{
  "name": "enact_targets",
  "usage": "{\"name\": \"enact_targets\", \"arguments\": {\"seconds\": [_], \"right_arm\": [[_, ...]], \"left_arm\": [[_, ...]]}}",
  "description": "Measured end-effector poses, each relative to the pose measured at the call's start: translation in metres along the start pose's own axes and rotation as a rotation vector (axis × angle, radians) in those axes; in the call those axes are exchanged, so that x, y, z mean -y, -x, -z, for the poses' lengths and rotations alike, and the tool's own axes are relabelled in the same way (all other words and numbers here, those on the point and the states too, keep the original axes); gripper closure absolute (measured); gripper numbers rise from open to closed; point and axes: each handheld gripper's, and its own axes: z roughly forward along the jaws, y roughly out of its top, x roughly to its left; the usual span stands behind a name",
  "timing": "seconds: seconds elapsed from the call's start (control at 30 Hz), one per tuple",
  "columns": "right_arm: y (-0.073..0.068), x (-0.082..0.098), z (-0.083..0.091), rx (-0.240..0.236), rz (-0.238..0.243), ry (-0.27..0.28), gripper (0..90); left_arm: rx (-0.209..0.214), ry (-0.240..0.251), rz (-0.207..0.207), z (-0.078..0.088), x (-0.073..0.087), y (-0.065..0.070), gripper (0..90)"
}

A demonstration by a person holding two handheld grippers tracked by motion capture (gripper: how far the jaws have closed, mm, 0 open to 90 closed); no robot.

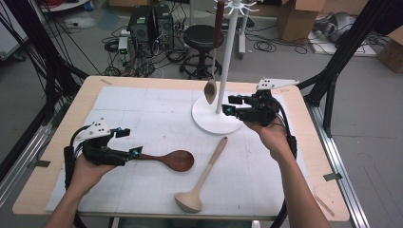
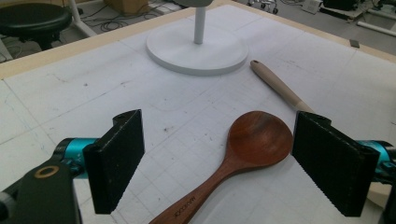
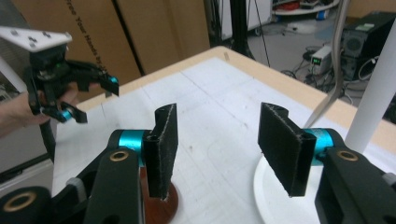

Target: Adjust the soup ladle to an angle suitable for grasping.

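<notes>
left gripper [image 1: 134,152]: jaws wide astride the dark spoon [image 1: 177,160] handle near the table's left edge, pads not pressing, lined up to grab | right gripper [image 1: 227,105]: half-open, empty, beside the rack [image 1: 217,115] where one spoon [image 1: 210,90] hangs | pale ladle [image 1: 199,183]: near front edge, waiting

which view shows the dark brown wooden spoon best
The high view: the whole dark brown spoon lies flat on the mat, its handle at the open left gripper. The left gripper view shows its bowl and part of the handle close up; the right gripper view shows just a sliver of bowl.
</notes>
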Motion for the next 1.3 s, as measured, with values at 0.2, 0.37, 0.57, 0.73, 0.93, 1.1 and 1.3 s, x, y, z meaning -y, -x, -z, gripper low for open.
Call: {"name": "enact_targets", "arguments": {"seconds": [0.2, 0.37, 0.57, 0.73, 0.93, 1.1, 1.3], "right_arm": [[-0.004, 0.017, -0.004, -0.001, -0.002, -0.026, 46.0], [-0.007, 0.032, -0.007, 0.015, -0.005, -0.054, 45.5], [-0.009, 0.050, -0.010, 0.025, -0.008, -0.080, 45.4], [-0.011, 0.062, -0.012, 0.041, -0.009, -0.094, 45.6], [-0.014, 0.075, -0.013, 0.058, -0.006, -0.119, 46.8], [-0.016, 0.083, -0.013, 0.066, -0.006, -0.122, 48.7], [-0.020, 0.094, -0.013, 0.087, -0.004, -0.142, 53.3]], "left_arm": [[0.003, -0.003, -0.003, 0.000, 0.000, 0.000, 18.1], [0.003, -0.002, -0.002, 0.000, 0.001, 0.001, 18.2], [0.003, -0.004, -0.006, -0.001, 0.001, 0.002, 18.2], [0.001, -0.004, -0.003, -0.002, 0.001, 0.002, 18.2], [-0.005, 0.003, -0.002, -0.001, 0.002, 0.003, 18.3], [-0.008, 0.005, 0.000, -0.001, 0.002, 0.004, 18.3], [-0.008, 0.006, 0.002, 0.000, 0.003, 0.004, 18.3]]}}
